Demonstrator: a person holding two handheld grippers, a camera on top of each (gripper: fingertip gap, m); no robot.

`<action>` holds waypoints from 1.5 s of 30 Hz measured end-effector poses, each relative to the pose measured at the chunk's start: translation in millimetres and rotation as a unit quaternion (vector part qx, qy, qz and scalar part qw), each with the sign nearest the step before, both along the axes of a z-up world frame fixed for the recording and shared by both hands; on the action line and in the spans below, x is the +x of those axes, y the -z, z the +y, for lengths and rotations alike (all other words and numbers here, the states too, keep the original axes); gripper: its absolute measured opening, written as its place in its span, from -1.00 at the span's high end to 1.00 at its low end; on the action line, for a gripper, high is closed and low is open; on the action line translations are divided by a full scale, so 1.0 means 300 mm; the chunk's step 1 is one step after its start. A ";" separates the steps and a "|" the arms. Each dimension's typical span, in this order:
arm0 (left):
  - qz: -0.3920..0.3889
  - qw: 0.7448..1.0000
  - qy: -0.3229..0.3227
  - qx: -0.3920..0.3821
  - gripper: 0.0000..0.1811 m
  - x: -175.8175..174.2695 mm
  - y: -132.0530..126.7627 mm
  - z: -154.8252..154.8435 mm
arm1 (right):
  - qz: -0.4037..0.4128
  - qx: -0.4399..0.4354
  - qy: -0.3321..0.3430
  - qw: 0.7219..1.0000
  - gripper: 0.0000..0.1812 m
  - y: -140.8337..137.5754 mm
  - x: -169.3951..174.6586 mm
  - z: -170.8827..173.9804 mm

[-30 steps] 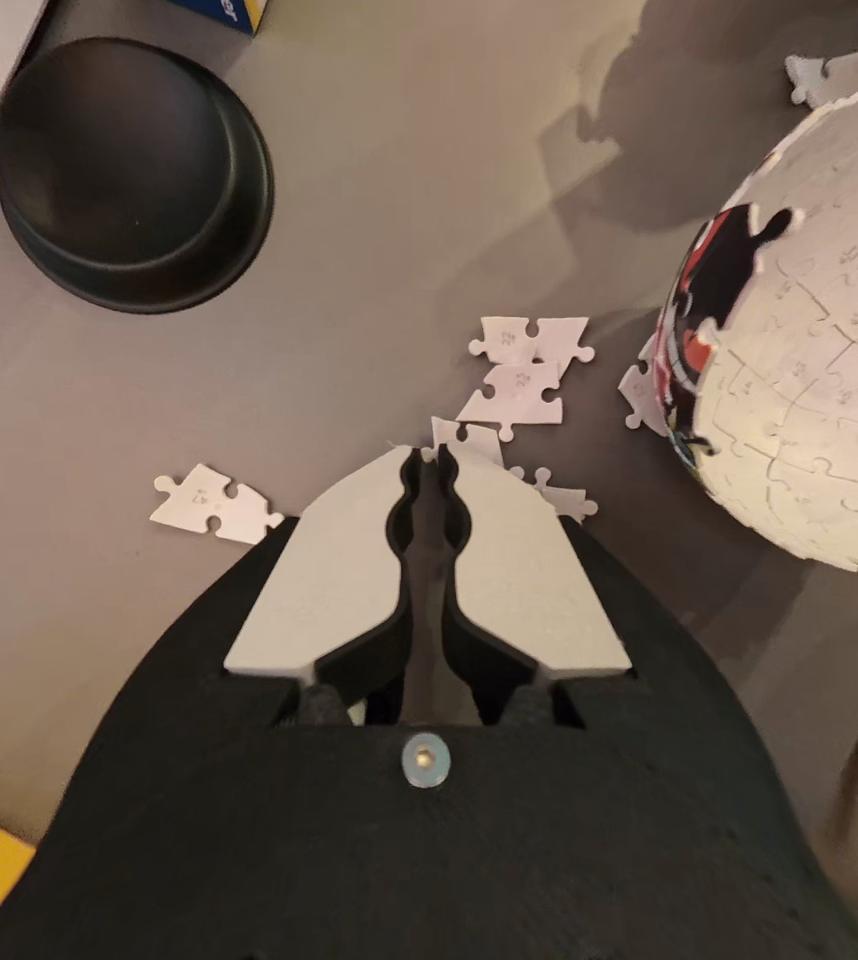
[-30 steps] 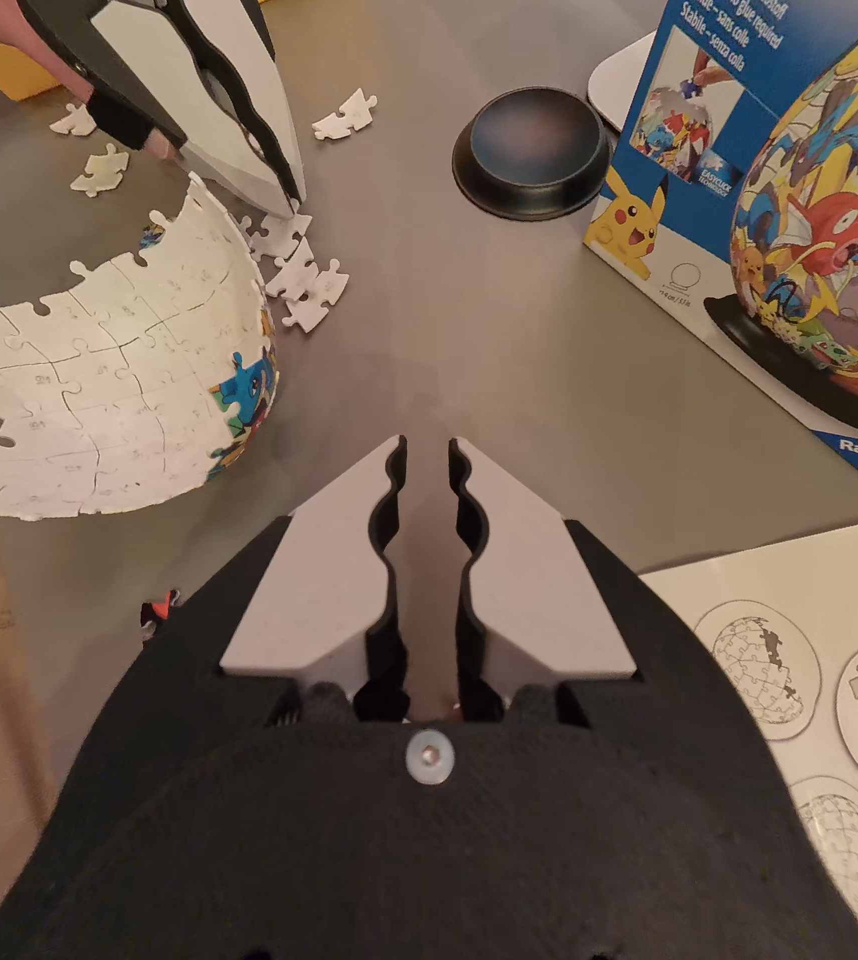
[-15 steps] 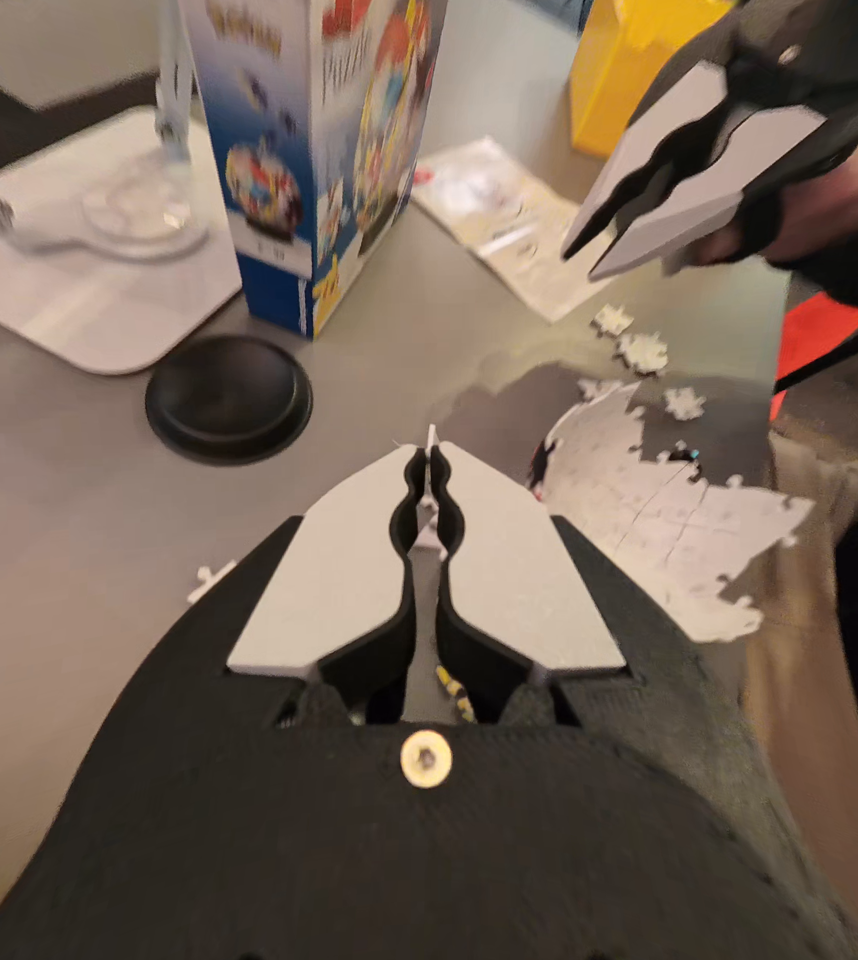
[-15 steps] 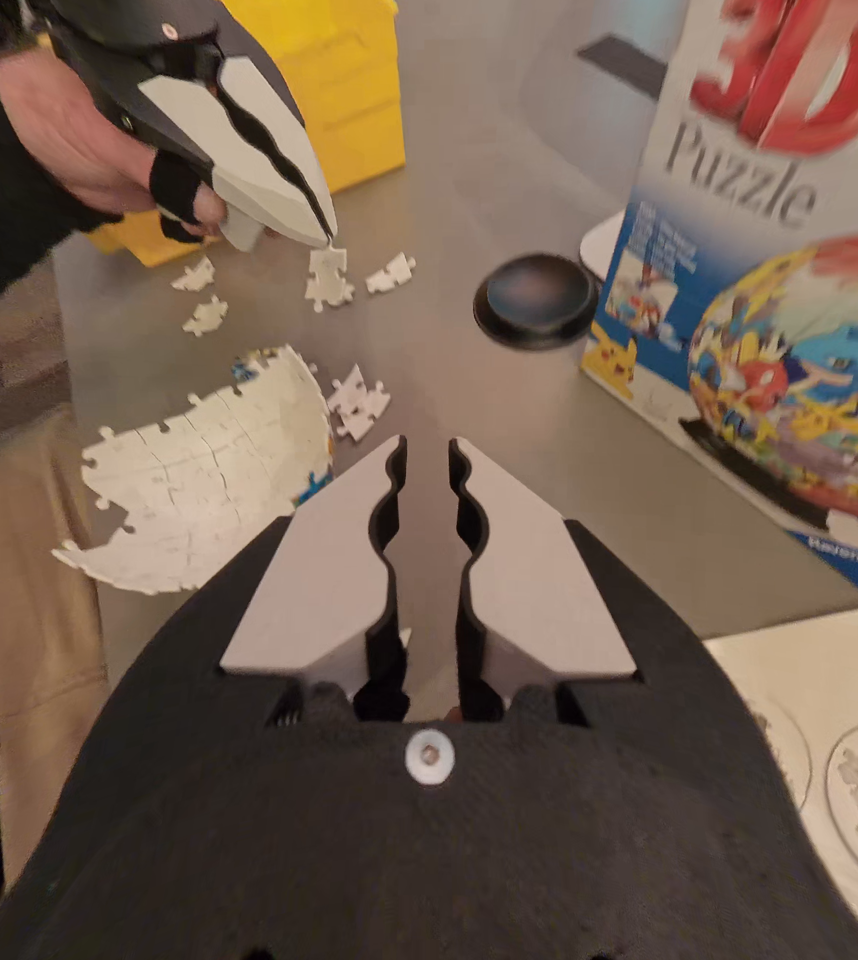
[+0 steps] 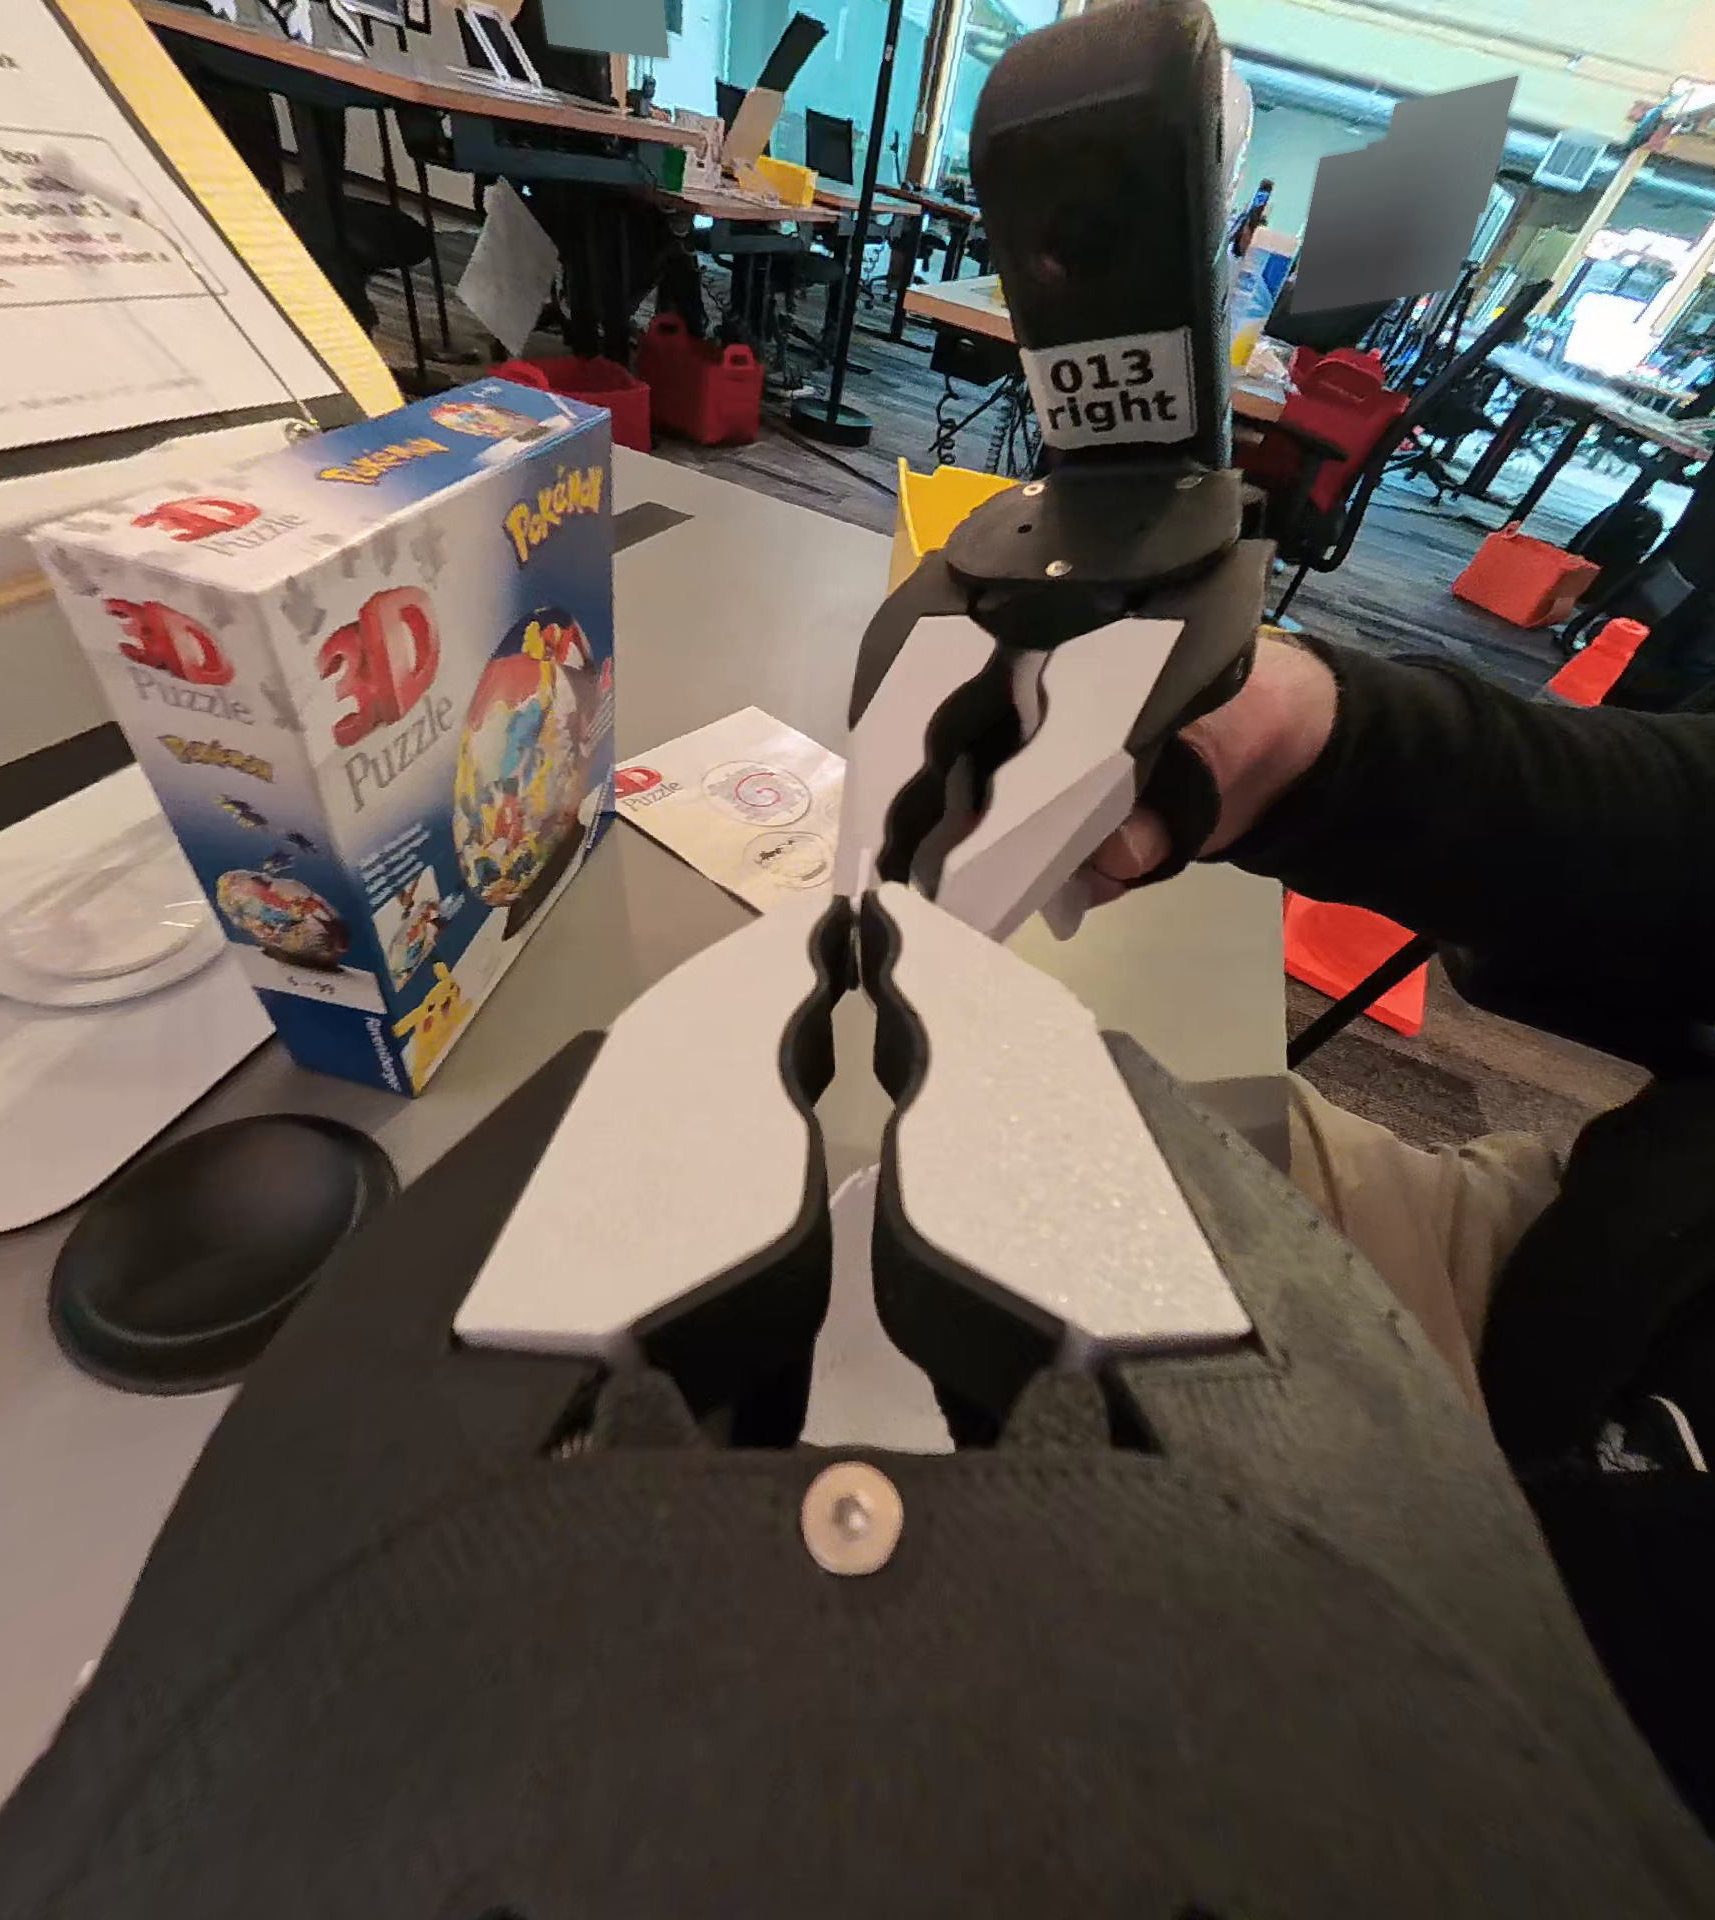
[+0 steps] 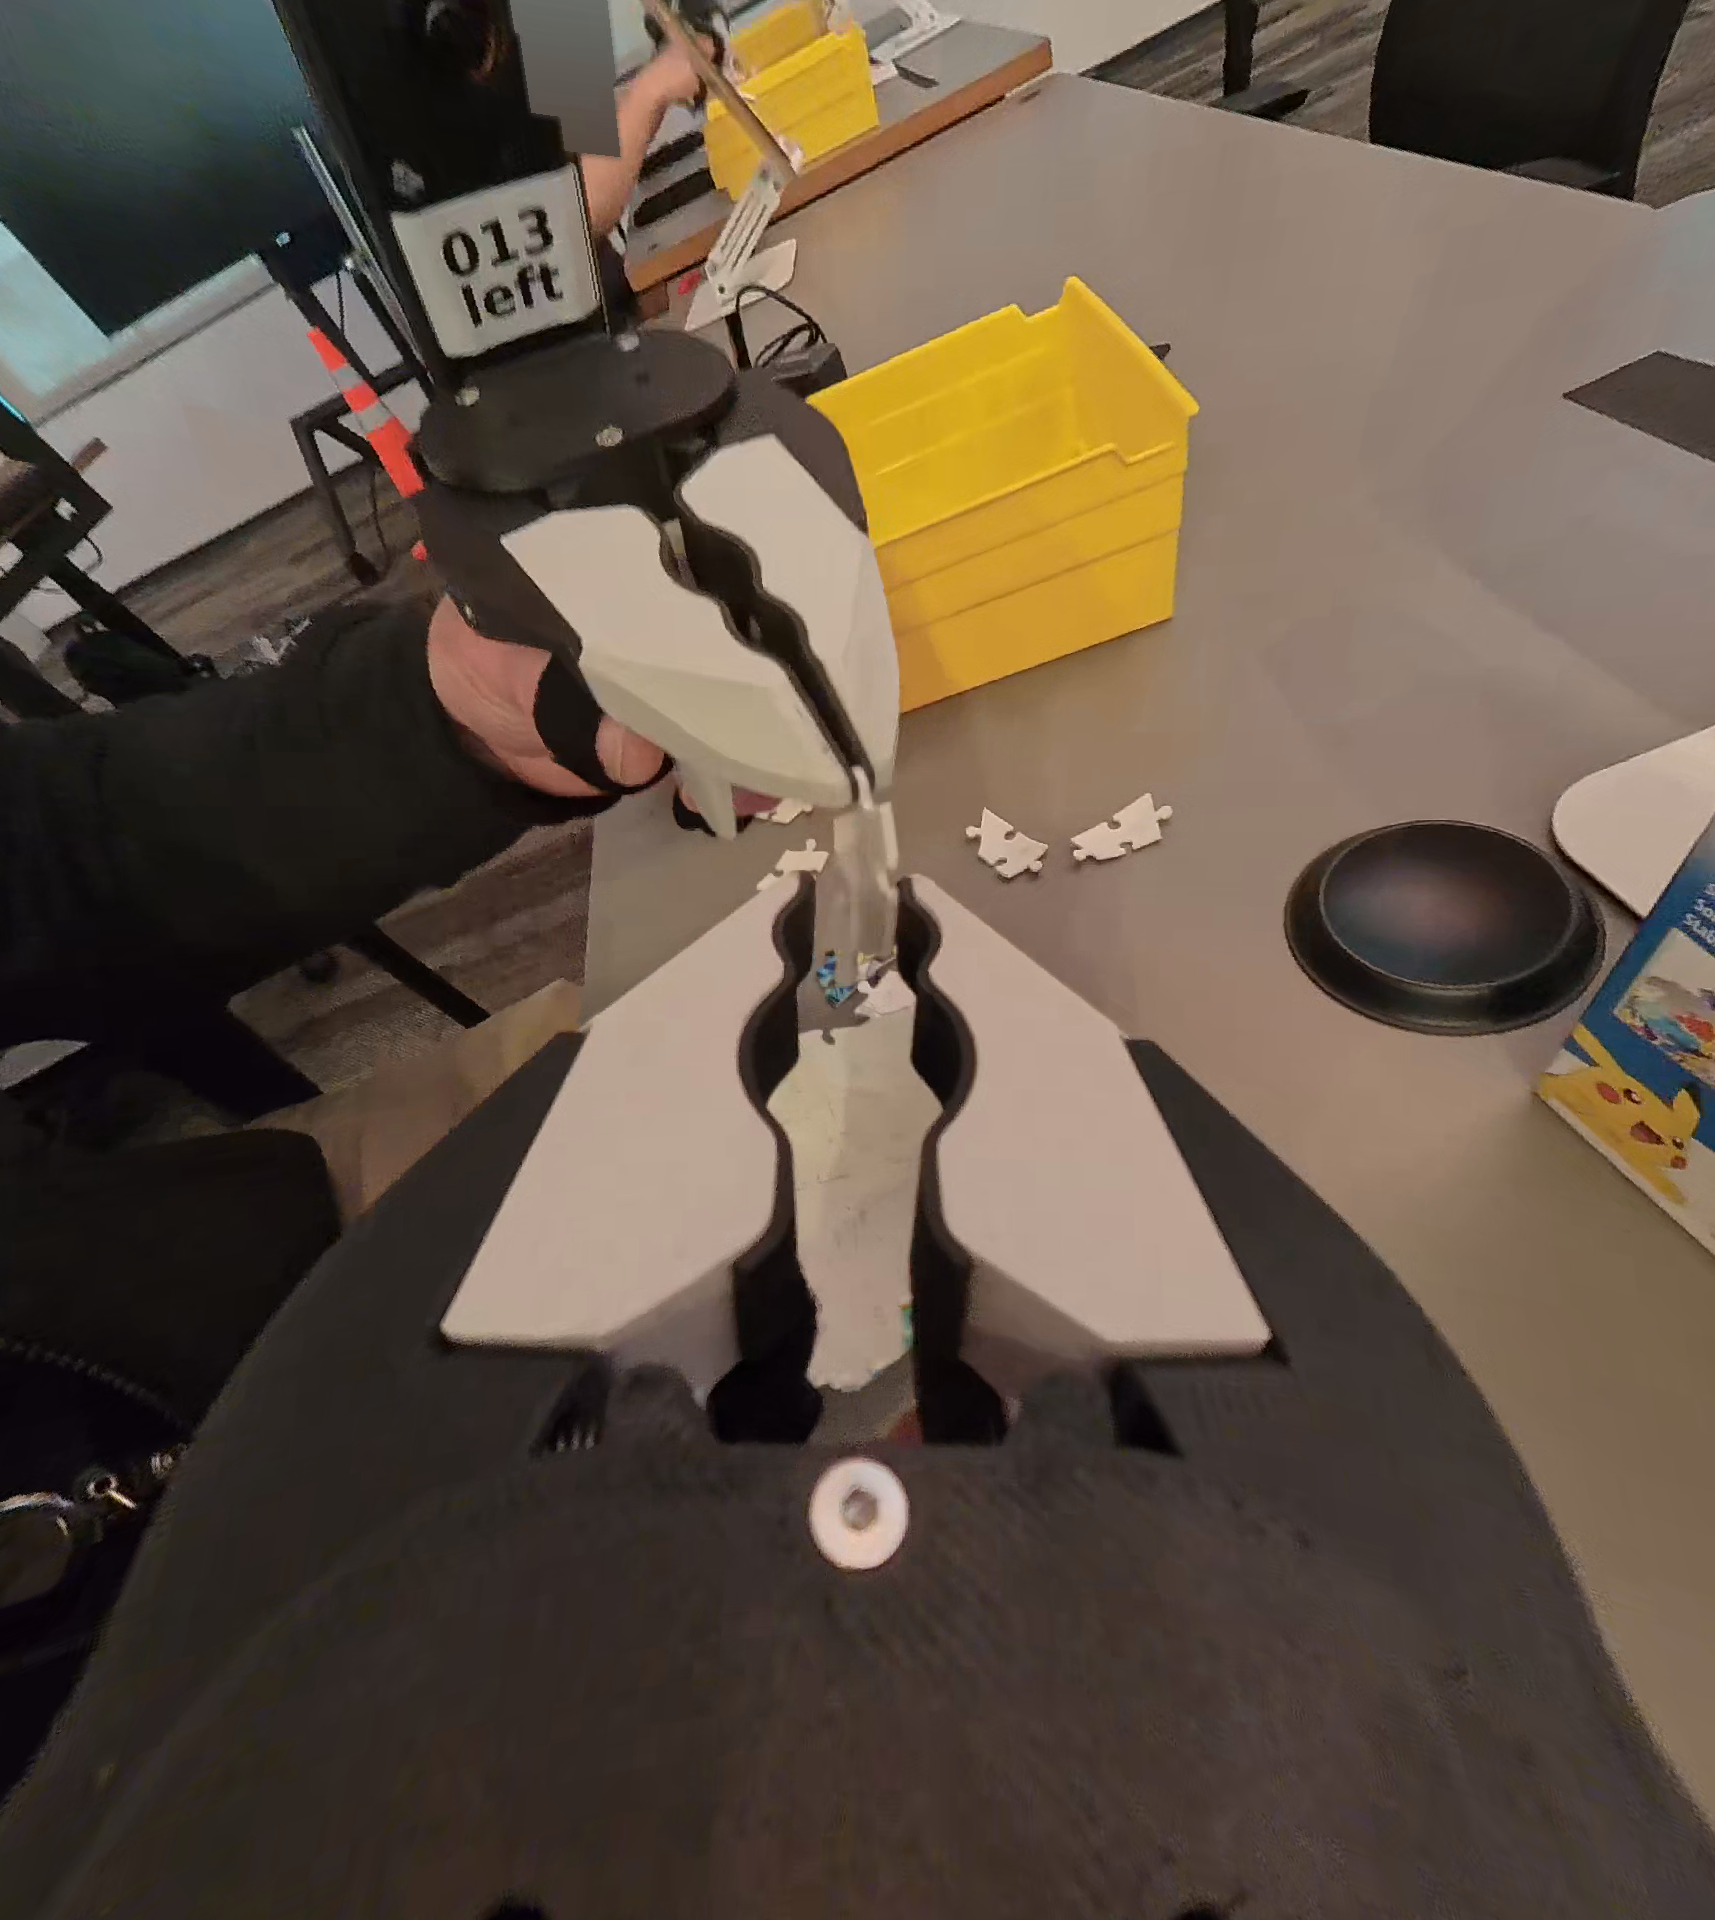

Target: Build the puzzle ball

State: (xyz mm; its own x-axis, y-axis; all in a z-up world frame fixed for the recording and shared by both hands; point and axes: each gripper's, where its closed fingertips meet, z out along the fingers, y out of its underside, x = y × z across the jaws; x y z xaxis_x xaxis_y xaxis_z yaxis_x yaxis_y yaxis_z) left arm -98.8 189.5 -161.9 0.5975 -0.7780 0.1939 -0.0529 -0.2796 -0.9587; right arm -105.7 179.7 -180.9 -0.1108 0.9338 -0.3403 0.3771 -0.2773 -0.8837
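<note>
Piece [image 6: 858, 883] hangs edge-on from the left gripper [image 6: 858, 774], fingers pinched shut on its top, long axis running 12 to 6 into the right gripper [image 6: 858, 935], whose fingers stand slightly parted, empty, nearest below.

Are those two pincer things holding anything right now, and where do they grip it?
The left tool pinches a puzzle piece by its top edge. The right tool is open around its lower end.

Open-plan workroom. Grey table [image 6: 1352, 436] in foreground. Rows of desks [image 5: 946, 301] and dark chairs [image 5: 832, 145] behind. Dark plank flooring [image 5: 1435, 997]. Bright windows [image 5: 1663, 135] at rear right. Large dark screen [image 6: 105, 135] on stand.
</note>
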 end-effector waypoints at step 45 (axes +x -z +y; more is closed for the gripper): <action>0.203 0.964 0.049 -0.163 0.78 -0.095 0.447 -0.121 | -0.100 -0.083 0.098 0.987 1.00 0.249 0.293 -0.025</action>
State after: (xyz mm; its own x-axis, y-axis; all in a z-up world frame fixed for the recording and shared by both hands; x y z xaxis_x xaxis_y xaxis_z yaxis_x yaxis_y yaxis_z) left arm -127.5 153.2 -296.1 0.6024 -0.7720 0.2027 -0.4470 -0.5367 -0.7156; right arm -17.8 172.1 -255.6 0.1508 0.8599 -0.4878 0.4639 -0.4972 -0.7332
